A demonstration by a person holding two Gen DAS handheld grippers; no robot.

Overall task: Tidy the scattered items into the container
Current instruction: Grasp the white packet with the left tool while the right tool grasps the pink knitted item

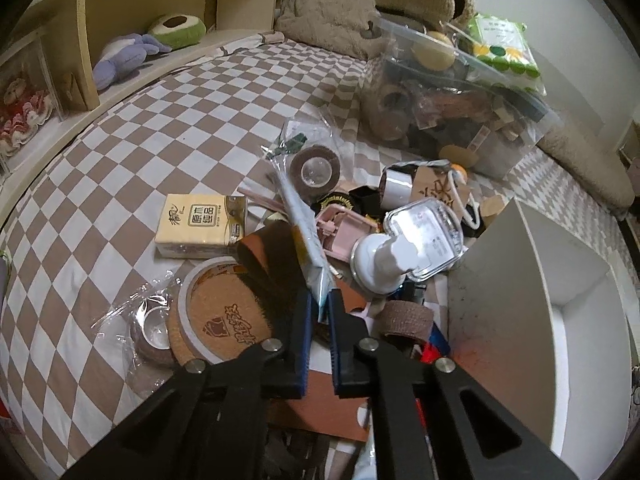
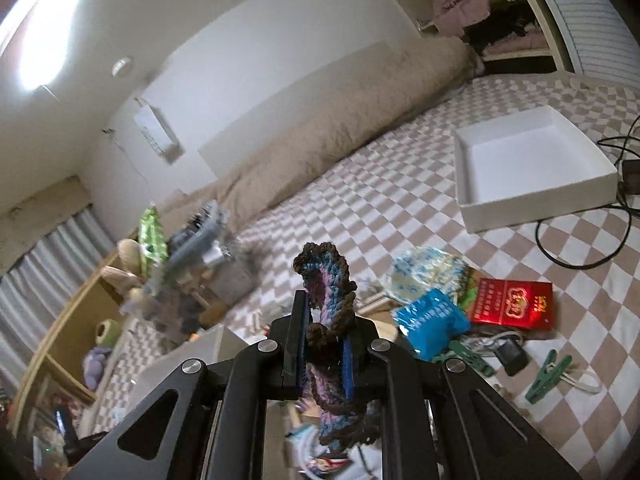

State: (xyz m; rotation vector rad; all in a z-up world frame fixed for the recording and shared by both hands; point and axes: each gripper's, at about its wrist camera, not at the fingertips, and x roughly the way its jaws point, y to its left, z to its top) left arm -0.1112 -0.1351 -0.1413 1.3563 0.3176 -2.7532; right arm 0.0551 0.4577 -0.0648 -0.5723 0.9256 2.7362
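My left gripper [image 1: 320, 312] is shut on the lower tip of a long clear plastic packet [image 1: 298, 220] that rises from a pile of scattered items on the checked bedspread. Around it lie a cork coaster [image 1: 224, 316], a tissue pack [image 1: 200, 220], a brown tape roll [image 1: 316, 172], a pink case [image 1: 340, 232] and a clear pump bottle [image 1: 412, 240]. A white box [image 1: 540, 280] stands open just right of the gripper. My right gripper [image 2: 324, 328] is shut on a crocheted blue, purple and brown piece [image 2: 328, 304], held up above the bed.
A clear lidded bin [image 1: 448, 100] full of things stands behind the pile. A white box lid [image 2: 532, 168] lies on the bed at right. A red packet [image 2: 512, 304], a blue packet [image 2: 432, 320], green clothespins [image 2: 548, 376] and a black cable [image 2: 580, 240] lie nearby. Shelves [image 1: 100, 40] run along the left.
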